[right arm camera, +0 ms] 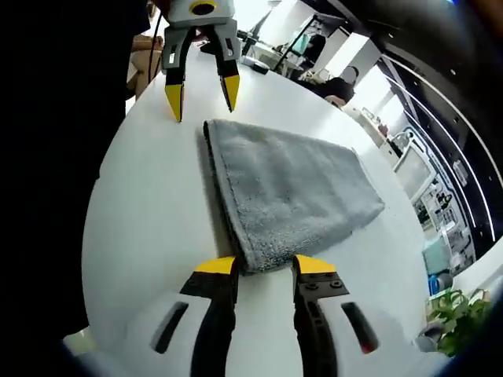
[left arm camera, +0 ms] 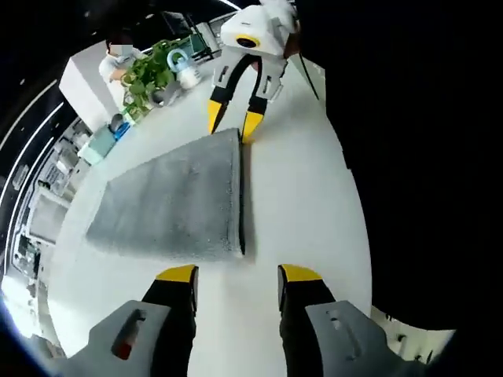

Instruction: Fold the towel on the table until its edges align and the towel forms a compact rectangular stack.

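Although I look for brand names or writing, I cannot read any: the things at the far edge of the table are too small and blurred.

My towel (left arm camera: 177,200) is grey, with a soft looped surface, and it lies flat on the white table (left arm camera: 306,204). It is already folded, and the layers show as a thick folded edge along one long side. From the left gripper view it looks like a wedge which is narrow at the far end. In the right gripper view the towel (right arm camera: 291,192) spreads away from me, and its near corner lies just between my two yellow tips.

My left gripper (left arm camera: 236,275) is open, with both jaws apart, and it holds nothing; the near edge of the towel is just beyond its tips, not touching as far as I can see. My right gripper (right arm camera: 263,265) is also parted, with the towel corner in the gap, but I cannot tell if the tips press on the cloth. In each view the other gripper stands at the far end of the towel, jaws apart.

Behind the towel in the left gripper view a green plant (left arm camera: 149,75) stands on the table edge, and beside it some small containers (left arm camera: 185,71); I cannot tell what is in them.
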`<act>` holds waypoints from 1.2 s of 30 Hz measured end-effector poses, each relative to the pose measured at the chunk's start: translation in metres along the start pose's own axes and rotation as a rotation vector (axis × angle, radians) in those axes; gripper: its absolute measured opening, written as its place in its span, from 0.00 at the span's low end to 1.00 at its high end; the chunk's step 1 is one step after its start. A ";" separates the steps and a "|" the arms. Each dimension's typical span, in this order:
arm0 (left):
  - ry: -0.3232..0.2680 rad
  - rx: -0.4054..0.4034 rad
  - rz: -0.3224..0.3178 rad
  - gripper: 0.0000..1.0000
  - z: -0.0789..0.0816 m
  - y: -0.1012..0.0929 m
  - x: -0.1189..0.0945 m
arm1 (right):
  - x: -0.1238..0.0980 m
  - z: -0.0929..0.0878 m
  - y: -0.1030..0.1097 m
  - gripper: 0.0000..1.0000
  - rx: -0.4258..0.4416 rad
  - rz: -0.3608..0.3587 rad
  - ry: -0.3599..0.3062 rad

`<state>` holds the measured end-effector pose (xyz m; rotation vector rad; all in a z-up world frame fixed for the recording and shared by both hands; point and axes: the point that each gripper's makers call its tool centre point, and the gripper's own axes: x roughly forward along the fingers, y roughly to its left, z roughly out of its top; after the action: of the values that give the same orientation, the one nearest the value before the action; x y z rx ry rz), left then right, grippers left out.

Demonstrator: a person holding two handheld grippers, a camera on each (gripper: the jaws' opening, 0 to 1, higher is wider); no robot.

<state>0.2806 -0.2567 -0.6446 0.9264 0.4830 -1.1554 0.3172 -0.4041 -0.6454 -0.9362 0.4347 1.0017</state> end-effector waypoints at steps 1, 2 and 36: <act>-0.008 -0.001 0.014 0.43 0.002 0.005 0.002 | 0.001 0.003 0.000 0.25 -0.015 0.006 -0.005; -0.005 -0.007 0.019 0.44 0.001 0.008 0.003 | 0.001 0.005 0.001 0.25 -0.025 0.011 -0.010; -0.185 -0.323 0.092 0.05 0.025 0.057 -0.016 | -0.018 0.031 -0.026 0.02 0.391 0.077 -0.173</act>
<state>0.3246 -0.2622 -0.5981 0.5506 0.4552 -1.0314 0.3273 -0.3935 -0.6041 -0.4808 0.5015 1.0123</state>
